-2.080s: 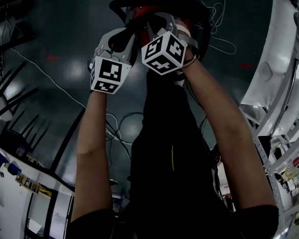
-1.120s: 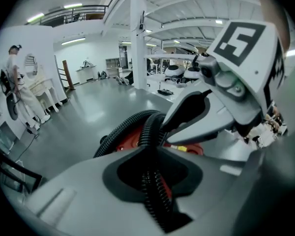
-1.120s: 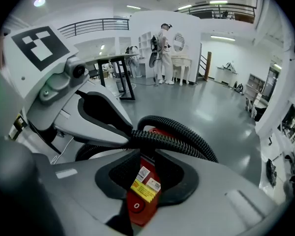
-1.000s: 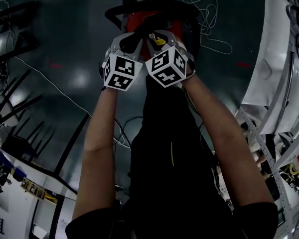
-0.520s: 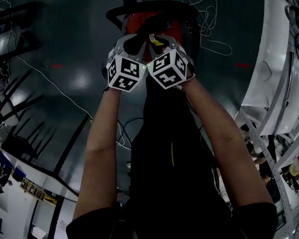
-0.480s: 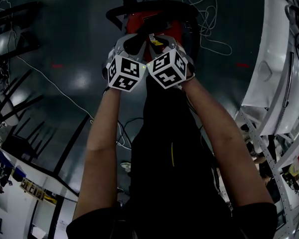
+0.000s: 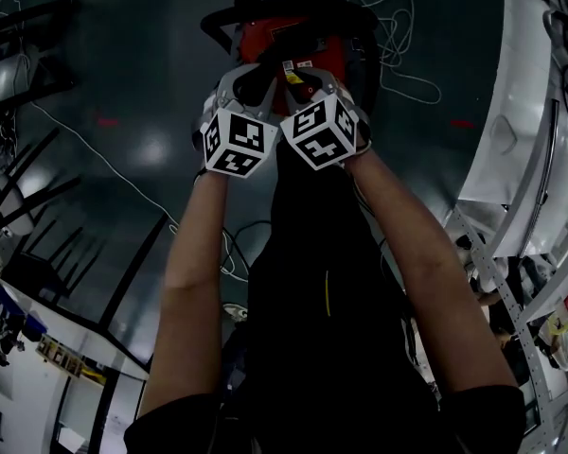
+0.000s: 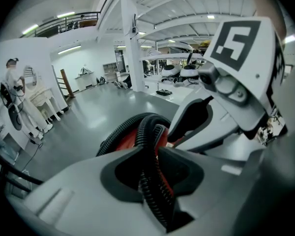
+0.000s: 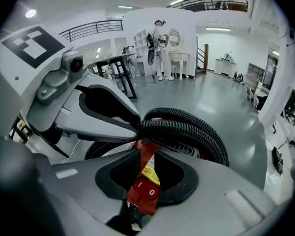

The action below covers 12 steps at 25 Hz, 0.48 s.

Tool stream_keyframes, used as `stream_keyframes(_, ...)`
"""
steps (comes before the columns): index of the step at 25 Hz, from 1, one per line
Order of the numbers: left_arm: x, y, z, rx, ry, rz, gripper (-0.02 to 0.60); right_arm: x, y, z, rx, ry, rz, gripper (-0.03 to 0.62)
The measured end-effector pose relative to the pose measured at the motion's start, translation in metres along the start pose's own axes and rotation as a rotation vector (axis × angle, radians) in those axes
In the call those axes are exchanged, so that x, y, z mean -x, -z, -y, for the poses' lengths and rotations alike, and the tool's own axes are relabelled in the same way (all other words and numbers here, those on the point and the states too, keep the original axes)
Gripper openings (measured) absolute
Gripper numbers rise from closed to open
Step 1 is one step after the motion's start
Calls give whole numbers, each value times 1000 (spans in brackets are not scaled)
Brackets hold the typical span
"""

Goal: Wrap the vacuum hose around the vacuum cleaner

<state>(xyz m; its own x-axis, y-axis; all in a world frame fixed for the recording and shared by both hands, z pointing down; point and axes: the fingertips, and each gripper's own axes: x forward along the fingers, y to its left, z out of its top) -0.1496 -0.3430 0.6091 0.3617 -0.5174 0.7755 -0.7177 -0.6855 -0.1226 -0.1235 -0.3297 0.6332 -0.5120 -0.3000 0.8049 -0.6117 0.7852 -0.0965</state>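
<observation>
The red vacuum cleaner (image 7: 289, 36) stands on the dark floor with its black ribbed hose (image 7: 364, 26) looped around it. Both grippers hover side by side just above it. My left gripper (image 7: 251, 72) pinches the hose (image 8: 150, 181), which runs up through its narrow gap; its jaws have just been opening slightly, with the hose still between the pads. My right gripper (image 9: 146, 156) has its jaws nearly together. The vacuum's red switch panel (image 9: 146, 191) shows through their gap, and a short ribbed bit of hose (image 9: 132, 215) sits low between them.
Loose white cables (image 7: 398, 26) lie on the floor beyond the vacuum. White racks (image 7: 530, 140) stand at the right and black frames (image 7: 28, 187) at the left. A person (image 9: 160, 38) works at a shelf far off.
Since two seconds ago the two grippers have drawn together over the vacuum. Over the last second neither hand has visibly shifted.
</observation>
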Motion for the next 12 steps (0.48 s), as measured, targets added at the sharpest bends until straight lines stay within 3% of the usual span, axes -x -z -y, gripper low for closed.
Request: stream_keyframes(12,11,4,2,74,-3,8,123,-1,-13,-3,7,-16,20,83)
